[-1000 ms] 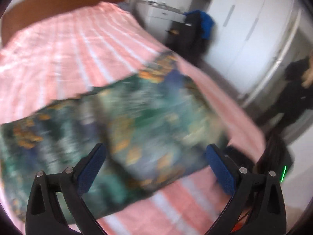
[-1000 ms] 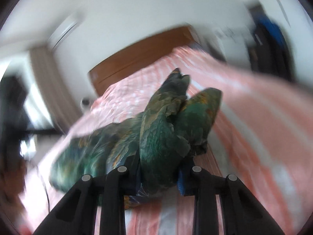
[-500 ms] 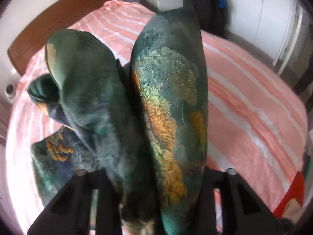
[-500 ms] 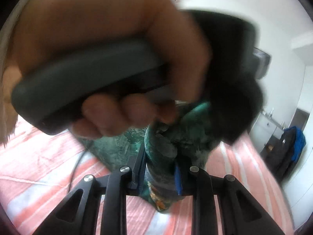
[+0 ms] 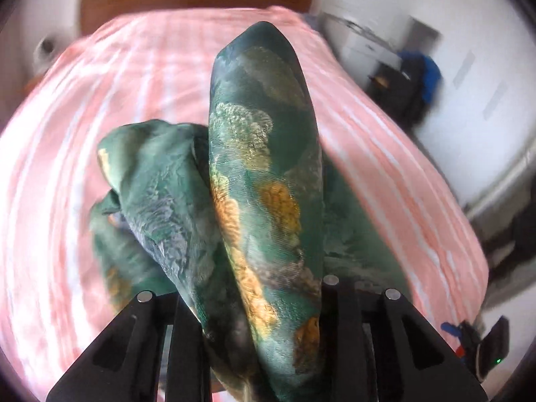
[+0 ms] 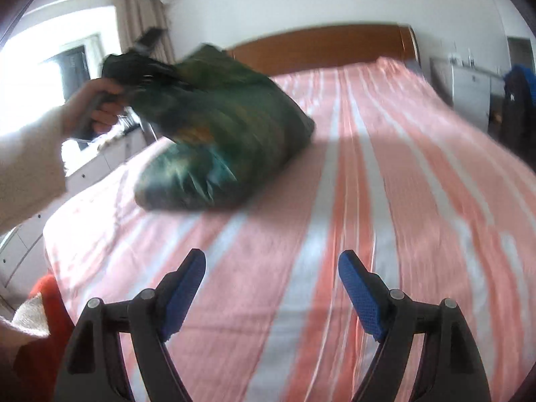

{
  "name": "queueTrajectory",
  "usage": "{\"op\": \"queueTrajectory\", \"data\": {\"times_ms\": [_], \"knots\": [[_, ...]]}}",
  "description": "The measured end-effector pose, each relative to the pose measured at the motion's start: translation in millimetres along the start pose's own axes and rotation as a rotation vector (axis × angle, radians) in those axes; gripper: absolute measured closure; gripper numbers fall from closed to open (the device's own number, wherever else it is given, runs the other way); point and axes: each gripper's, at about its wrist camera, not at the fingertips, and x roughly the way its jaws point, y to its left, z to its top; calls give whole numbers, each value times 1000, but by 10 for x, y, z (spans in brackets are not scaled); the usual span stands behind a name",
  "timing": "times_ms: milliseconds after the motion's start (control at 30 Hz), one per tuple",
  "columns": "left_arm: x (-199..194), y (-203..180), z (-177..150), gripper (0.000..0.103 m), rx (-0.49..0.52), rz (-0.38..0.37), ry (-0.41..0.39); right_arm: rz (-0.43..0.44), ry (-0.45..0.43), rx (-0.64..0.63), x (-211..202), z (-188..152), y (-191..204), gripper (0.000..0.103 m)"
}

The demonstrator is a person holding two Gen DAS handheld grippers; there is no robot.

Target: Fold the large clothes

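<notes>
While the green patterned garment (image 5: 264, 201) is clamped between the narrow jaws of the left gripper (image 5: 264, 305), its bunched folds are lifted above the pink striped bed (image 5: 385, 167); seen from the right wrist, the bundle's lower end is resting on the bed, near the wooden headboard (image 6: 321, 43); the right gripper (image 6: 271, 268) is opening, nothing is between its blue pads (image 6: 356, 288); the left hand (image 6: 97, 107) is seen beside the garment.
</notes>
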Motion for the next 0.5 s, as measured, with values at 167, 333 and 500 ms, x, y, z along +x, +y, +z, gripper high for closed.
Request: {"op": "queueTrajectory", "data": {"times_ms": [167, 333, 500], "knots": [[390, 944, -592, 70, -252, -61, 31, 30, 29, -1, 241, 87, 91, 22], [434, 1262, -893, 56, -374, -229, -55, 55, -25, -53, 565, 764, 331, 24], [130, 1382, -1020, 26, -416, -272, -98, 126, -56, -105, 1381, 1863, 780, 24]]}}
